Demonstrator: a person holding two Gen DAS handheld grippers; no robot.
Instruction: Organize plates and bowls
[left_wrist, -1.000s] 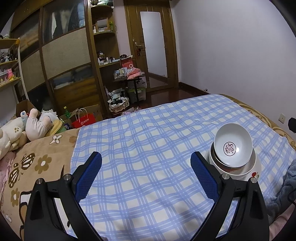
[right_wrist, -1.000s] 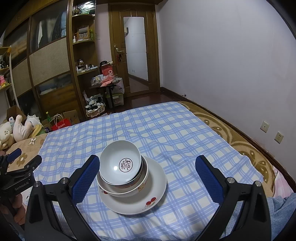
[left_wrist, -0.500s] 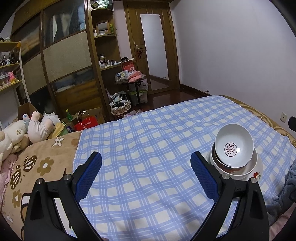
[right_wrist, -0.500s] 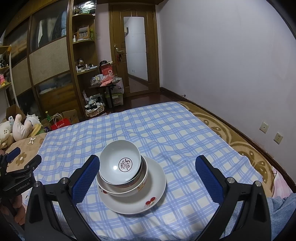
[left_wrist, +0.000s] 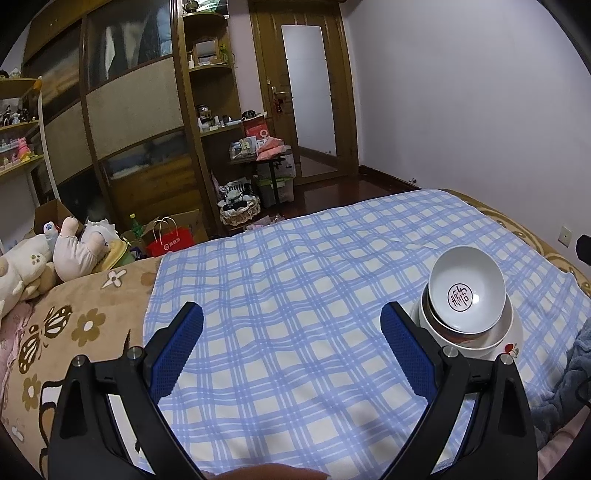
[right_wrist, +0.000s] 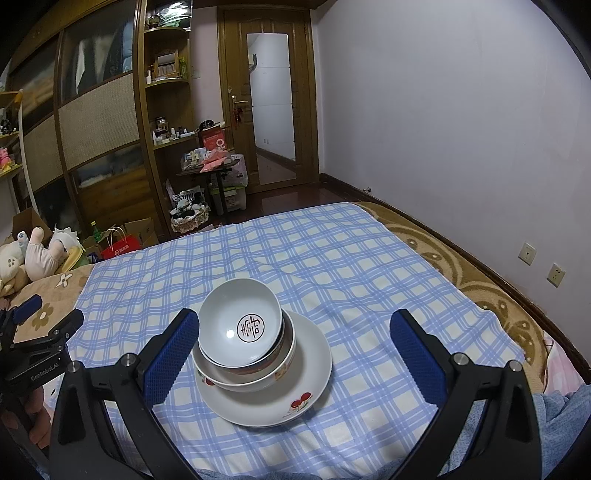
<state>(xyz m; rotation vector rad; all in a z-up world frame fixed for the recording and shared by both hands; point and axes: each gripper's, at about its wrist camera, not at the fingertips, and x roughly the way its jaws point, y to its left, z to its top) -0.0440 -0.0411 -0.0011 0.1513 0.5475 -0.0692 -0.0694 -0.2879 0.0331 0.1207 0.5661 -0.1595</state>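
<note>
A small white bowl (right_wrist: 240, 321) with a dark round emblem sits tilted inside a larger white bowl (right_wrist: 255, 380), and both rest on a white plate (right_wrist: 306, 373) with a red cherry print, on the blue checked cloth (right_wrist: 332, 266). My right gripper (right_wrist: 293, 328) is open and empty, held just behind the stack, its left finger beside the bowls. My left gripper (left_wrist: 291, 321) is open and empty over bare cloth; the top bowl (left_wrist: 467, 291) and the plate's edge (left_wrist: 511, 341) lie to its right. The left gripper also shows at the left edge of the right wrist view (right_wrist: 33, 332).
The checked cloth covers a bed with a brown flowered blanket (left_wrist: 66, 325) on the left. Plush toys (left_wrist: 48, 254) lie at the far left. A grey-blue blanket (left_wrist: 569, 373) bunches at the near right. A wardrobe (left_wrist: 129, 122), cluttered small table (left_wrist: 258, 155) and door (left_wrist: 310, 99) stand beyond.
The left wrist view has shifted slightly, so the stack sits a little lower and farther right in it. The right gripper and the dishes have barely moved.
</note>
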